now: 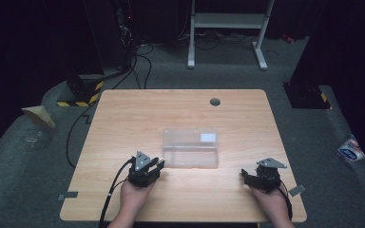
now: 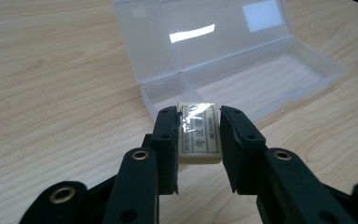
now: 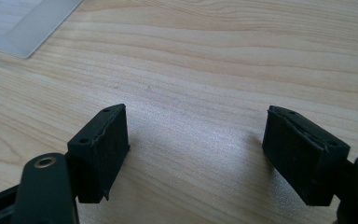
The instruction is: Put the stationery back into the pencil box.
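A clear plastic box (image 1: 190, 147) lies open in the middle of the wooden table, its lid laid back flat. In the left gripper view its near-left corner (image 2: 163, 93) is just beyond my jaws. My left gripper (image 2: 198, 128) is shut on a cream eraser (image 2: 199, 133) in a printed sleeve, held just short of the box. From above, the left gripper (image 1: 158, 164) sits by the box's front-left corner. My right gripper (image 1: 244, 175) rests open near the front right of the table; nothing lies between its jaws (image 3: 196, 149). A corner of the box (image 3: 23, 25) shows at top left.
The table (image 1: 123, 114) has a grey cable grommet (image 1: 215, 101) near its back edge. Cables trail from both grippers off the front edge. Beyond the table stand a white frame (image 1: 228, 28) and dark equipment on grey carpet.
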`<state>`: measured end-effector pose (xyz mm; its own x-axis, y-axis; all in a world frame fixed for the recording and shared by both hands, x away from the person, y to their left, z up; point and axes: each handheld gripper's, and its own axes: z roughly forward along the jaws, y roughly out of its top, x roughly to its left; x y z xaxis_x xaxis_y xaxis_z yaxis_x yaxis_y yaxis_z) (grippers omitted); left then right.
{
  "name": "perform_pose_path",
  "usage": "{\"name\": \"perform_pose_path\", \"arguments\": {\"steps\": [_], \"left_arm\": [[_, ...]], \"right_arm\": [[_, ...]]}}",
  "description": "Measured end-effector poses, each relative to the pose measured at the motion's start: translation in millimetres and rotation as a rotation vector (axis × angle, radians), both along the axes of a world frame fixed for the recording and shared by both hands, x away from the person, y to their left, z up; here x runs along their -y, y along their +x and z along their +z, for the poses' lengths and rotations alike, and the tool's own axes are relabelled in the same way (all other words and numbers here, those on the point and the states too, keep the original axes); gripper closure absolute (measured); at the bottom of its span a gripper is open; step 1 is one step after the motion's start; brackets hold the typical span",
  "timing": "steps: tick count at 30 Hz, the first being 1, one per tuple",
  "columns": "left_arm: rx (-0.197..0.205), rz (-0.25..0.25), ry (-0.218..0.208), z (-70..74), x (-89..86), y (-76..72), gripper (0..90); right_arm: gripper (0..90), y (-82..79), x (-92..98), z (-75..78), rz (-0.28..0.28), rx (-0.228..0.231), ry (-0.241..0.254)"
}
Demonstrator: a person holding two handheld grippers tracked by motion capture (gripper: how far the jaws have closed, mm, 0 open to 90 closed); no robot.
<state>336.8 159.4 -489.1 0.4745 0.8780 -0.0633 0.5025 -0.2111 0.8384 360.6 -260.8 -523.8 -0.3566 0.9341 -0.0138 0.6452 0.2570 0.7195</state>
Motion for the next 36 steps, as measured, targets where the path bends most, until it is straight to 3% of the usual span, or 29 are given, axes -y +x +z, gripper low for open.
{"name": "perform_pose_path", "arguments": {"steps": [15, 32, 36], "left_arm": [[0.034, -0.022, -0.020, 7.9, 9.9, 13.8, 68.0], [0.017, -0.022, -0.035, 9.1, 18.0, 28.0, 68.0], [0.007, -0.026, -0.019, 11.4, 22.0, 33.5, 68.0]], "right_arm": [[21.1, -0.3, -1.3, 0.1, -0.004, -0.005, 0.001], [21.2, -0.4, -1.3, 0.1, -0.011, -0.004, 0.000], [21.3, -0.4, -1.3, 0.1, -0.011, -0.004, 0.000]]}}
